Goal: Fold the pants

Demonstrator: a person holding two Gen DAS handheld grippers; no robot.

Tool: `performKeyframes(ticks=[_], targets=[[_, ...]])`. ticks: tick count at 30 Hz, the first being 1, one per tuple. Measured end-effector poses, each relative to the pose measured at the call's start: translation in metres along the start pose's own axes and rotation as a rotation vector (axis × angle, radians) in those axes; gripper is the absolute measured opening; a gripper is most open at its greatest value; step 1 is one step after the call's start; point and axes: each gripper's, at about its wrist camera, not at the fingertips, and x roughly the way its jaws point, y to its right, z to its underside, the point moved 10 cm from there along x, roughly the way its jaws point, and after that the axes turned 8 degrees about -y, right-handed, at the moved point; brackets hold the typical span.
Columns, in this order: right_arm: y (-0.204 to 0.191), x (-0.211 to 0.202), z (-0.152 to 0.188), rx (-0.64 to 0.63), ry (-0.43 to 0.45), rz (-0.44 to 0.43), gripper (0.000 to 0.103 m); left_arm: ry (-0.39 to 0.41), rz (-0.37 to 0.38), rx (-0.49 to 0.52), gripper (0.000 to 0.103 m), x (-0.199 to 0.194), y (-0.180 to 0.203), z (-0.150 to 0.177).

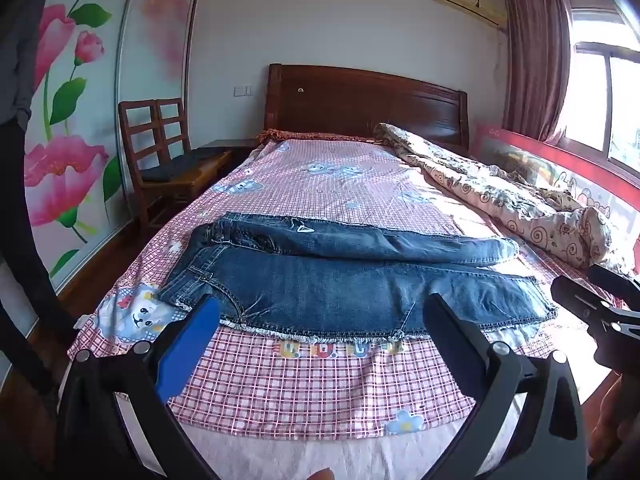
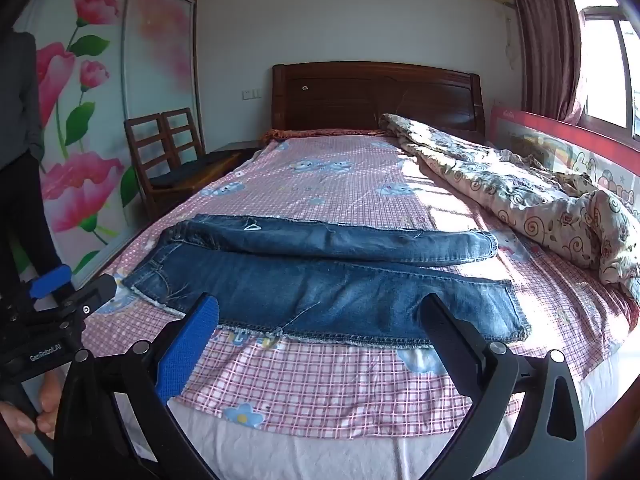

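Blue denim pants (image 1: 340,276) lie flat across the bed on a pink checked sheet (image 1: 320,384), waist at the left, leg ends at the right, the two legs side by side. They also show in the right wrist view (image 2: 320,280). My left gripper (image 1: 320,316) is open and empty, held above the near frayed edge of the pants. My right gripper (image 2: 318,316) is open and empty, also over the near edge. Each gripper shows at the edge of the other's view, the right one (image 1: 600,308) and the left one (image 2: 68,292).
A crumpled floral quilt (image 1: 508,196) lies along the bed's right side by a red rail (image 1: 560,152). A wooden headboard (image 1: 360,100) stands at the far end. Two wooden chairs (image 1: 160,148) and a flowered wardrobe (image 1: 72,120) stand at the left. A person in dark clothes (image 1: 16,160) stands at far left.
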Motion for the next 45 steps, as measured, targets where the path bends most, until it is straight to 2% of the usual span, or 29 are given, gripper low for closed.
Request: performKeyframes(ticks=[8,9,45], targets=[[0.002,0.000,-0.001,0.001,0.000,-0.001,0.100,-0.008,-0.009,0.027,0.101,0.000,0.010,0.001],[0.002,0.000,-0.001,0.001,0.001,0.000,0.100,-0.005,-0.003,0.003,0.101,0.002,0.003,-0.001],[-0.002,0.002,-0.002,-0.005,-0.007,0.002,0.100,-0.038,-0.015,0.020,0.101,0.009,0.004,0.002]])
